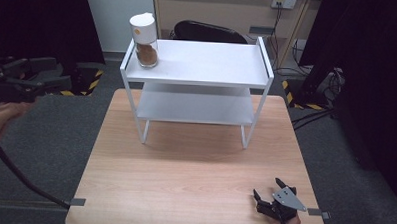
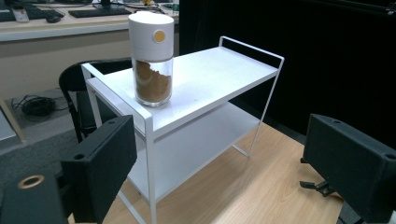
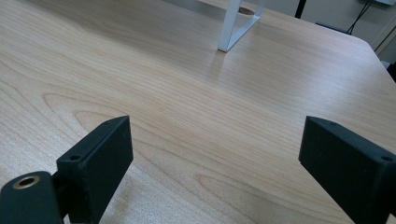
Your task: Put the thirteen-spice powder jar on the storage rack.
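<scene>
Jaws, right gripper [image 3: 215, 154]: standing spread wide with nothing between them, only bare wood showing in the gap in the right gripper view.
Right gripper, placement: resting low at the near right corner of the table [image 1: 194, 167], close to the person's edge, well apart from the rack.
Jaws, left gripper [image 2: 219, 158]: standing spread, nothing pinched; they are framing the rack and jar from a distance in the left gripper view.
Left gripper, placement: hanging off the table's left side in the high view [image 1: 17, 83], held in the person's left hand, cable trailing down toward the near left corner.
Rack [image 1: 198, 67]: white two-tier wire-frame shelf standing on the far half of the table; lower tier is carrying nothing.
Jar [image 1: 145, 40]: clear glass with a white cap and brown powder filling roughly the lower half; standing upright at the left end of the rack's top tier.
Progress, judged: the jar appears untouched by either gripper at this moment; a reach, a grip and any transfer are all looking still ahead.
Likely acting gripper, judged: left, since it is pointing at the jar.
Writing and marks: no readable text or brand; the cap is bearing one small round yellow-orange dot [image 2: 159, 36].
</scene>
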Available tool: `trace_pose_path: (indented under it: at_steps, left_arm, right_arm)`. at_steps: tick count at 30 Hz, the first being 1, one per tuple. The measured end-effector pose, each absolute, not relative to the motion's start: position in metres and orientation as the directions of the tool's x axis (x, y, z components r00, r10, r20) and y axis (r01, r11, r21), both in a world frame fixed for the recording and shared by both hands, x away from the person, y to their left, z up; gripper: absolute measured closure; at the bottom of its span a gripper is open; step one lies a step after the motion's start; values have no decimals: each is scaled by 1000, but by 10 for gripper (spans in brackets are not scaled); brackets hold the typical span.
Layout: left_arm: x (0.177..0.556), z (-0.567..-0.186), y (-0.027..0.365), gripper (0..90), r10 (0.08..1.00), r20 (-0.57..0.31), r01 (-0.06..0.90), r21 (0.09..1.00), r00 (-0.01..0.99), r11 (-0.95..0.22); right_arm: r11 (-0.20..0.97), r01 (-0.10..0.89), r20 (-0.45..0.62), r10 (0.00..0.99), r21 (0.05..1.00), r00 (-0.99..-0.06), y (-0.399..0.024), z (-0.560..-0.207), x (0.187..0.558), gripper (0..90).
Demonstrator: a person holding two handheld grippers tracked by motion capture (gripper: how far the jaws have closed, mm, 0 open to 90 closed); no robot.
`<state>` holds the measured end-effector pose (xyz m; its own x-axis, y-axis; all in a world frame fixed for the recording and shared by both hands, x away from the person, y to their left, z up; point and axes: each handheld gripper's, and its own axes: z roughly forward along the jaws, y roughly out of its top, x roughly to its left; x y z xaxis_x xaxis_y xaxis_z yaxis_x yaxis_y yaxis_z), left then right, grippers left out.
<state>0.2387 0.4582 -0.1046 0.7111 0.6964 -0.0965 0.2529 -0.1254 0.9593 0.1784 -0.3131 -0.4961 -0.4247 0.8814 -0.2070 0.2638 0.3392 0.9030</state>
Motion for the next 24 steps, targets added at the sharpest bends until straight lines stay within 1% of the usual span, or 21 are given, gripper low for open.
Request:
trace_pose_path:
  at_steps: [24]
  left_arm:
    - [239,-101,452,89,694,-78,242,960,716,-142]
  right_arm:
    - [346,265,-212,879,900,-427,-312,-496,179,96]
